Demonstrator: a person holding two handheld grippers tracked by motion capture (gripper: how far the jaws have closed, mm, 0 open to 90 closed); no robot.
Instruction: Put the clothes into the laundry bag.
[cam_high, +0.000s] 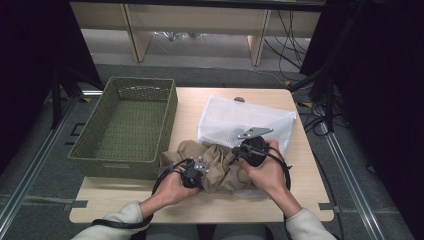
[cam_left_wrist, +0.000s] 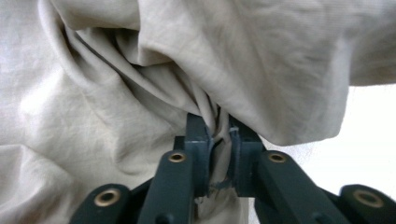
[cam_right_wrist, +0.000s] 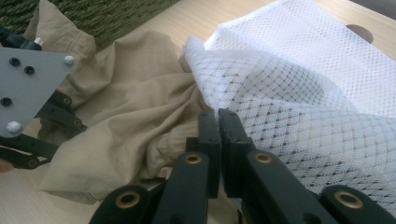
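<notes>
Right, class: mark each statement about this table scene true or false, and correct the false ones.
1. The left gripper is pinching a fold of the beige cloth. True.
2. The green basket holds the beige cloth. False: the cloth lies on the table beside it, and nothing lies in the basket.
3. The right gripper stands wide open. False: it is shut at the edge of the white mesh bag.
4. The white mesh bag lies to the right of the basket in the high view. True.
5. The beige cloth is folded neatly flat. False: it is bunched and creased.
</notes>
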